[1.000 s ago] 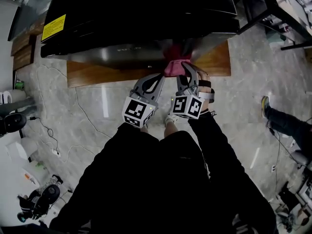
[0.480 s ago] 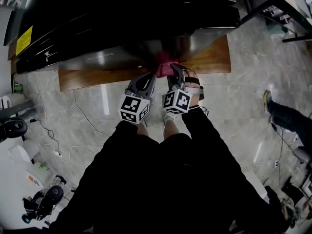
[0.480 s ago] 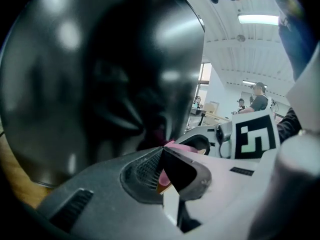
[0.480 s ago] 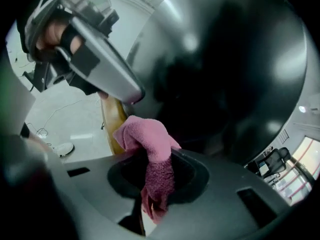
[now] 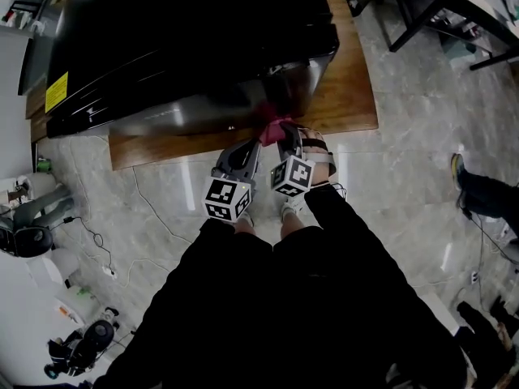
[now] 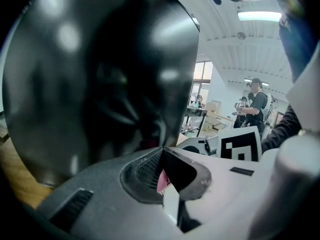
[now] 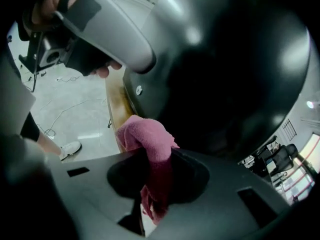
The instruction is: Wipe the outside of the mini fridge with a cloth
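Head view: the black mini fridge (image 5: pixel 186 47) is standing on a wooden board (image 5: pixel 349 96) over the marble floor (image 5: pixel 405 177). The pink cloth (image 5: pixel 276 126) is pressing against the fridge's near face, low down by its right corner. The left gripper (image 5: pixel 256 144) and right gripper (image 5: pixel 288 140) are reaching to it side by side, close together.

Left gripper view: its jaws are meeting at the tips, with a thin strip of the cloth pinched in the gap between them. The fridge's glossy side is filling the left. People are standing far off on the right.

Right gripper view: its jaws are clamping a bunched fold of the cloth, which is bulging out toward the fridge's lower edge, just above the board.
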The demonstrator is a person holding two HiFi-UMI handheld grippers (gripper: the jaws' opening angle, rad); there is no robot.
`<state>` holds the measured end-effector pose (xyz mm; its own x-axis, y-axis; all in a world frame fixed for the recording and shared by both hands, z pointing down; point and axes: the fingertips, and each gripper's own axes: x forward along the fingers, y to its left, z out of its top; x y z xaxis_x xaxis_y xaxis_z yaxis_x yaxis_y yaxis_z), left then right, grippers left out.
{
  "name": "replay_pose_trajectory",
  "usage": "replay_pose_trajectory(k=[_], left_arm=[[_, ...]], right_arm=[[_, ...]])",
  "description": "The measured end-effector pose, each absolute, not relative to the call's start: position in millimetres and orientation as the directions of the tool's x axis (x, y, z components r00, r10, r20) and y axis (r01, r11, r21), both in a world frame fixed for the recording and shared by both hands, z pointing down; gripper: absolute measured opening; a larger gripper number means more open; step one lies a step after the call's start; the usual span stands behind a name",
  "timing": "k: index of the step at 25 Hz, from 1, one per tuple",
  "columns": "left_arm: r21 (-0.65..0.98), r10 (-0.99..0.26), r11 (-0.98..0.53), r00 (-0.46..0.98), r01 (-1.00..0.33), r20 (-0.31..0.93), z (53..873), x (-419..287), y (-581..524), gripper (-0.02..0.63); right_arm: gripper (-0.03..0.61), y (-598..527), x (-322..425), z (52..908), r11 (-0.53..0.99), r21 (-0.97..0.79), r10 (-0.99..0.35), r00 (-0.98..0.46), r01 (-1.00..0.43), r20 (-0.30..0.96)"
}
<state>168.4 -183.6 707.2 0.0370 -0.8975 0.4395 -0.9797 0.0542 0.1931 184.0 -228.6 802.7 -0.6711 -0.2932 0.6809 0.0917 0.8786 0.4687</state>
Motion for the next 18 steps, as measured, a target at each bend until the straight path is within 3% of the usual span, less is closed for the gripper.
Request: replay_pose_trajectory(k=[7, 12, 18], left_arm=[[0.200, -0.946, 0.036, 0.031, -0.979, 0.322, 625, 183, -175, 0.006], [0.158, -0.967, -0.087, 0.121, -0.984, 0.225, 546, 223, -170, 0.006], [0.131, -0.966, -0.209, 0.226, -0.969, 0.127, 488, 245, -170, 0.006]], right_arm=[[0.084, -226, 221, 675, 0.936, 0.339, -0.271, -0.813, -0.098, 0.515], [0.084, -218, 257, 586, 0.970, 0.197, -0.215, -0.883, -0.143, 0.418], [0.084, -207, 288, 512, 0.964, 0.054, -0.266, -0.917, -0.262, 0.296]])
